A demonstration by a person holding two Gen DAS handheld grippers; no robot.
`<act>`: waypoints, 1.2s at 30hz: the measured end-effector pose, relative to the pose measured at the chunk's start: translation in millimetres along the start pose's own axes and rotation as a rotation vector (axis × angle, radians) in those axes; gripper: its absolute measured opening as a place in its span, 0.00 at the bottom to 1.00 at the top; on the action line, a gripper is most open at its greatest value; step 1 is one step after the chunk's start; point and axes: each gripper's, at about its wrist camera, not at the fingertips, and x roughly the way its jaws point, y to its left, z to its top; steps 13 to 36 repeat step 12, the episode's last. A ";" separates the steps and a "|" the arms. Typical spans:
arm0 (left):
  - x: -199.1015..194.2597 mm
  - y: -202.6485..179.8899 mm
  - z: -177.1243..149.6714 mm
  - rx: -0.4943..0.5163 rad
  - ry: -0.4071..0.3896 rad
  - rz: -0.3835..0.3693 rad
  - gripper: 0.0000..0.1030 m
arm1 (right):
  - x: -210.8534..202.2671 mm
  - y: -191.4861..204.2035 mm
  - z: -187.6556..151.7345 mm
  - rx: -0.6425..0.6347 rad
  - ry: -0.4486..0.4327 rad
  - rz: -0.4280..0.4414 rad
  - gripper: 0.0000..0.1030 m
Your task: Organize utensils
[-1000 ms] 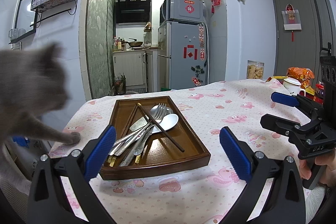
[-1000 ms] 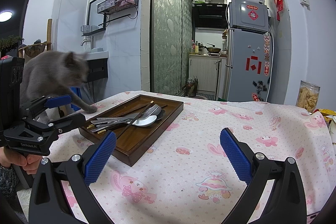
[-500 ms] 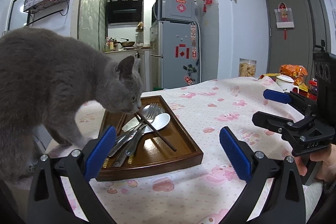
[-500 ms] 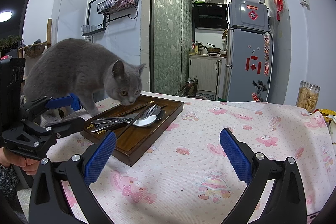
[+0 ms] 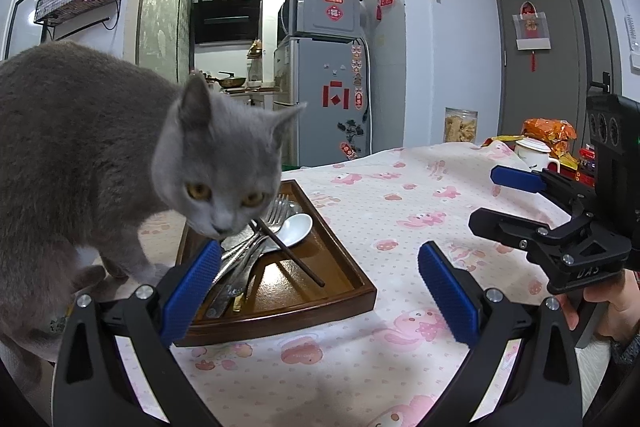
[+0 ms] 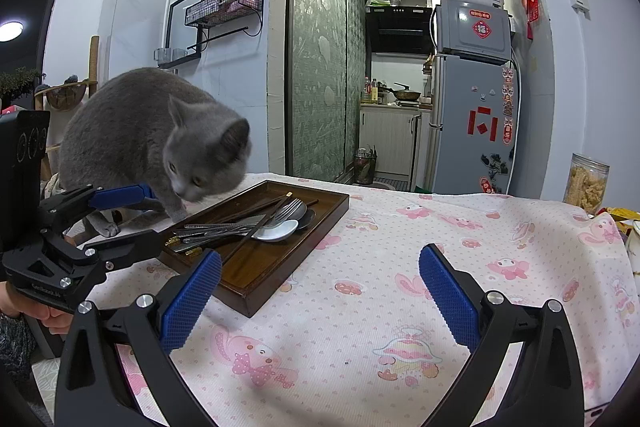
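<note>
Two grippers, left gripper (image 5: 318, 285) and right gripper (image 6: 320, 297), spread wide and empty, held back above the printed tablecloth (image 6: 400, 267). Beyond, forks, spoons and chopsticks (image 5: 290, 251) heaped in the wooden tray (image 5: 352, 279), near the table's left edge. Grey cat (image 5: 120, 155) nosing the pile, probably blocking approach; open cloth to the right.

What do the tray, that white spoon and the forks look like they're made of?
Tray: dark, glossy wood by the look, lamplight reflecting off its floor; possibly lacquer. White spoon: smooth opaque white, likely ceramic or melamine. Forks: shiny grey metal, probably stainless steel.
</note>
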 end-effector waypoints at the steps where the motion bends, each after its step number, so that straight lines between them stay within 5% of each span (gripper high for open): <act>1: 0.0 -0.1 -0.6 0.001 0.000 -0.002 0.97 | -0.2 -0.4 -0.1 0.000 0.000 0.000 0.97; 36: 0.4 0.0 -1.6 -0.002 0.001 0.003 0.97 | 0.0 0.0 0.0 0.000 0.000 0.000 0.97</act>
